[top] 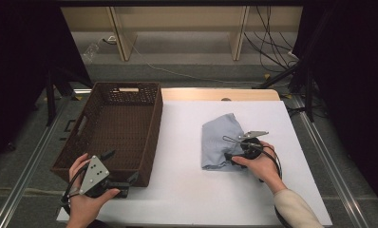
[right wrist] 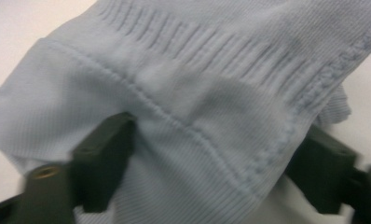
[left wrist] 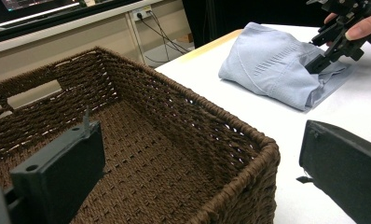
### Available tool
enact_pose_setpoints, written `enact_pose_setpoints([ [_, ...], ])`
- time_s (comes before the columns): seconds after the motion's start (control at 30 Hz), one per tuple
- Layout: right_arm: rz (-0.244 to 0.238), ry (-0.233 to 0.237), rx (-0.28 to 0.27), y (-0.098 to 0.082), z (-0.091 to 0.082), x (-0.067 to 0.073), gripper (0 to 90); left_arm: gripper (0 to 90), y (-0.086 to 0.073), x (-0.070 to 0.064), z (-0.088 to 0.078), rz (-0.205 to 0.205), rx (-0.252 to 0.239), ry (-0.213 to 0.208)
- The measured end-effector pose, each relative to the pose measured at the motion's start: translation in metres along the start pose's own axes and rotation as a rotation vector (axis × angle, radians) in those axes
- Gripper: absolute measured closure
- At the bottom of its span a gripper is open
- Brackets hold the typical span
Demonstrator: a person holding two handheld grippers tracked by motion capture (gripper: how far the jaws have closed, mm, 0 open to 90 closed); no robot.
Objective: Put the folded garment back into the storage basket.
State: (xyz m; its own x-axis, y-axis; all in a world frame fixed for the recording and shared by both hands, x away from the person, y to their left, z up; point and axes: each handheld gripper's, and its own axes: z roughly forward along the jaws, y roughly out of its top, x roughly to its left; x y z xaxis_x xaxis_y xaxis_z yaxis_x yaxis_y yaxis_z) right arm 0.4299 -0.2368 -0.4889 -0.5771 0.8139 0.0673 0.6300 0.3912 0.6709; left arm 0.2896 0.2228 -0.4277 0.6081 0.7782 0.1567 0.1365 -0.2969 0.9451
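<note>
Two grippers are in my hands at a white table (top: 187, 190), the largest thing before me. On its left part stands a dark brown woven basket (top: 151, 142), rectangular, with handle slots in its walls; its inside shows nothing but the weave. To the right of the basket, well apart from it, a folded light blue garment (top: 218, 140) of ribbed knit lies flat on the white surface. My right gripper (top: 231, 156) is at the near right edge of that garment, held level and pointing left into the cloth. In the right gripper view its two black jaws stand on either side of a thick fold of the blue fabric, with the fabric bunched between them; I cannot tell whether the pads are already pressing on it. My left gripper (top: 125, 179) rests at the near corner of the basket, with its jaws wide apart and nothing held; in the left gripper view one jaw is over the basket's inside and the other outside its rim.
</note>
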Motion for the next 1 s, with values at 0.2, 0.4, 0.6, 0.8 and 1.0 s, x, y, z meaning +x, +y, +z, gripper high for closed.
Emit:
enact_pose_setpoints([
  [0.2, 0.023, 0.014, 0.001, -0.001, -0.005, 0.006, 48.9, 0.0, 0.0, 0.0, 0.001, 0.004, 0.008, -0.001],
  [0.4, 0.028, 0.029, -0.008, -0.002, -0.008, 0.009, 68.0, 0.0, 0.001, 0.0, -0.001, 0.007, -0.008, 0.008],
  [0.6, 0.016, 0.023, -0.016, -0.001, -0.01, 0.009, 75.4, 0.0, 0.0, 0.001, 0.0, 0.002, -0.007, 0.005],
  [0.8, 0.025, 0.028, -0.023, -0.001, -0.011, 0.009, 77.4, 0.0, 0.001, 0.001, -0.001, 0.003, -0.01, 0.006],
  [1.0, 0.064, 0.051, -0.07, 0.001, -0.017, 0.007, 78.5, 0.0, 0.0, 0.001, -0.002, -0.001, -0.013, 0.009],
])
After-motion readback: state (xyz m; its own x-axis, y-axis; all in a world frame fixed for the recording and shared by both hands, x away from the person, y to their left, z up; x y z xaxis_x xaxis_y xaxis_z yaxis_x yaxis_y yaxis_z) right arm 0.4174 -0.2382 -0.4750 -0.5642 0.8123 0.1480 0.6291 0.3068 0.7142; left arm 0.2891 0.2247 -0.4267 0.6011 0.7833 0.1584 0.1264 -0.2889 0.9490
